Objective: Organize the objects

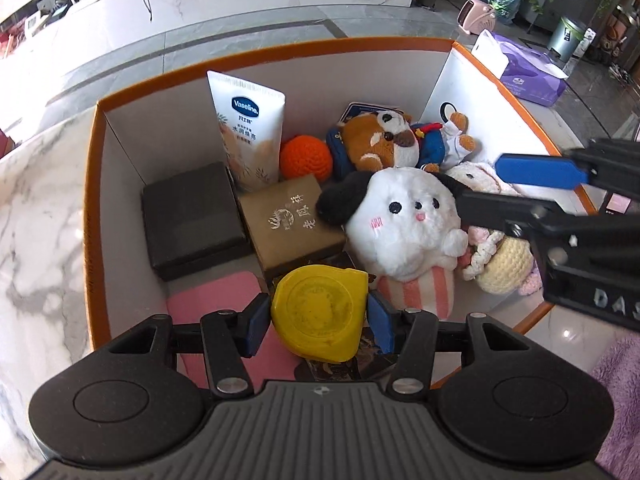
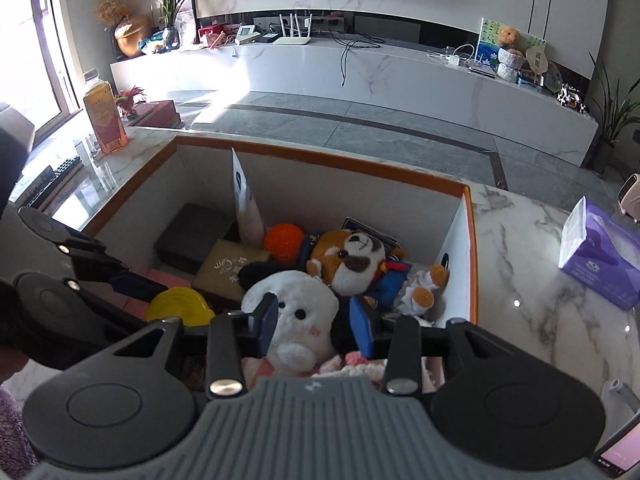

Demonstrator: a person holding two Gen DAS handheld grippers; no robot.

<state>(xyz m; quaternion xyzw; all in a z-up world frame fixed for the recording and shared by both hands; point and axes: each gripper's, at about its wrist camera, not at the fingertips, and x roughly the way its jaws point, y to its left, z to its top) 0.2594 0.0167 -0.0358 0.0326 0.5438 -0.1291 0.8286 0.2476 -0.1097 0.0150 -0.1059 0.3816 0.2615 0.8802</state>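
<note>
An orange-rimmed white box [image 1: 93,184] [image 2: 473,240] holds several items. My left gripper [image 1: 318,322] is shut on a yellow tape measure [image 1: 320,314] [image 2: 178,307], held over the box's near side above a pink pad [image 1: 212,296]. My right gripper [image 2: 314,320] is open, its fingers either side of a white plush dog [image 2: 300,312] [image 1: 400,220]; it shows in the left wrist view [image 1: 500,188] coming in from the right. Also inside are a Vaseline tube [image 1: 250,128], a black box [image 1: 192,220], a brown box [image 1: 292,220], an orange knitted ball [image 1: 306,158] and a brown plush [image 1: 384,140].
The box stands on a marble table [image 2: 520,260]. A purple tissue pack [image 2: 600,260] [image 1: 528,76] lies to its right, a drink bottle [image 2: 105,116] at the far left. Crocheted toys [image 1: 500,264] lie by the white plush. A phone [image 2: 616,456] sits at the near right.
</note>
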